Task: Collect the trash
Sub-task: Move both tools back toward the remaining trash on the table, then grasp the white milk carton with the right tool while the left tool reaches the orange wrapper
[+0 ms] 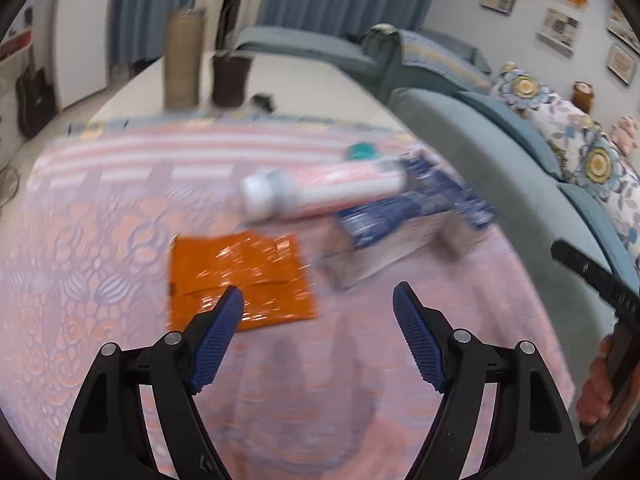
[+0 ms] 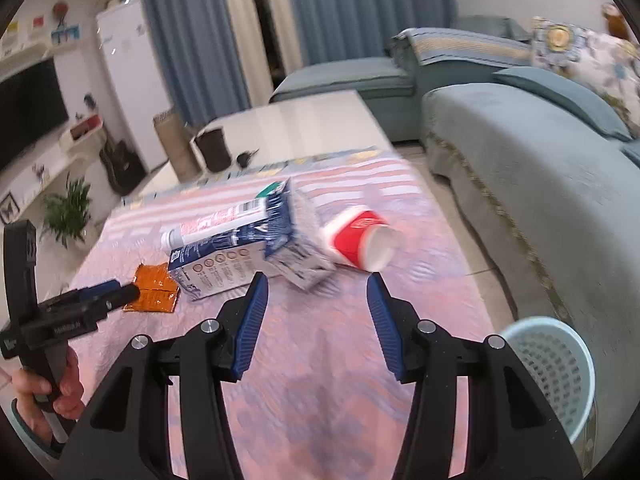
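Landmark: blue carton (image 2: 240, 252), lying mid-cloth; near side of it, bare pink cloth (image 2: 320, 380) gives open passage; tube (image 2: 216, 222) lies against its far side; red paper cup (image 2: 360, 242) just right of it; orange packet (image 2: 154, 290) left of it; sofa (image 2: 540, 168) blocks further right.

A dark cup (image 2: 216, 148) is standing on the bare far end of the table (image 2: 304, 120), a teal sofa (image 2: 532, 168) running along its right edge.
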The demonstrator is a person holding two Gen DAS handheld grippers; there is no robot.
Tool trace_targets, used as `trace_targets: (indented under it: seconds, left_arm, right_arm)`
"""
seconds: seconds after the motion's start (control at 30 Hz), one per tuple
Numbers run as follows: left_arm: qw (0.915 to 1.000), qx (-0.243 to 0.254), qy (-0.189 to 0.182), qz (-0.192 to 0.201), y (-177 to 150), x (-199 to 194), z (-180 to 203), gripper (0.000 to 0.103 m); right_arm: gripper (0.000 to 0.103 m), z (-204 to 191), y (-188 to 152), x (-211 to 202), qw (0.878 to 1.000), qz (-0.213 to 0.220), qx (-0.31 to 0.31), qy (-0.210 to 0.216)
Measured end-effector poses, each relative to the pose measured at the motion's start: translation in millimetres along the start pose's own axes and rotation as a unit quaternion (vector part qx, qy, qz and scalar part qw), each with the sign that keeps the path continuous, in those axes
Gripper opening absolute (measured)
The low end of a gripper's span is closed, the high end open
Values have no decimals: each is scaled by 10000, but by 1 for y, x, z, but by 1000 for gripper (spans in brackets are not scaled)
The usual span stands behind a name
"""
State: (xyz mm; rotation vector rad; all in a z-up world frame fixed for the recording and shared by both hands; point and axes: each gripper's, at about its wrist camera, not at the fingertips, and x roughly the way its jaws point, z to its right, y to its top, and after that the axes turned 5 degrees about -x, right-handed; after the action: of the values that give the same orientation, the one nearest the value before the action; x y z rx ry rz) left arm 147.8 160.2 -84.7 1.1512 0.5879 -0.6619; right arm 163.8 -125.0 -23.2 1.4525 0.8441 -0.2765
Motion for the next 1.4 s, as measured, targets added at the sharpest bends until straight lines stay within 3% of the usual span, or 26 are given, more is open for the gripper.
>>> trace_targets:
  seconds: [0.17, 0.23, 0.27, 0.43, 0.5, 0.6, 0.73, 0.8, 0.87, 1.0, 1.27, 1.4]
  left_arm:
    - [9994, -6, 233, -271, -1, 24, -29, 78]
    - [9988, 95, 256, -396, -1, 31, -30, 79]
    - [9985, 186, 343, -391, -1, 33, -28, 80]
    - [9962, 512, 483, -514, 1, 46, -24, 90]
    - [9949, 667, 491, -581, -2, 49, -18, 94]
    - [9909, 979, 674, -636, -5, 55, -9, 95]
    - [9881, 1058, 869, -695, -4, 60, -4, 95]
    - [9883, 1068, 865, -663, -3, 60, -4, 89]
    - [9880, 1156, 804, -640, -2, 58, -2, 75]
    - [9878, 1253, 673, -637, -2, 55, 0, 62]
    - [9937, 858, 1, -717, 0, 50, -4, 0]
    - [9953, 658, -189, -678, -4, 46, -7, 0]
  right_arm:
    - [50, -25, 10, 48, 9985, -253, -436, -232]
    - [66, -30, 13, 57, 9978, -273, -533, -287]
    - [69, -33, 14, 61, 9972, -260, -584, -381]
    - [69, -38, 21, 88, 9952, -448, -705, -516]
    - [66, -39, 23, 99, 9944, -579, -728, -495]
    - [44, -38, 24, 108, 9938, -725, -721, -446]
    - [43, -34, 22, 113, 9943, -805, -617, -337]
    - [41, -33, 21, 111, 9950, -807, -554, -194]
    - [40, -33, 18, 105, 9956, -774, -521, -71]
    - [40, -33, 11, 92, 9963, -728, -452, 87]
    - [39, -21, -5, 45, 9980, -537, -199, 269]
    - [39, -17, -17, 18, 9985, -447, -102, 303]
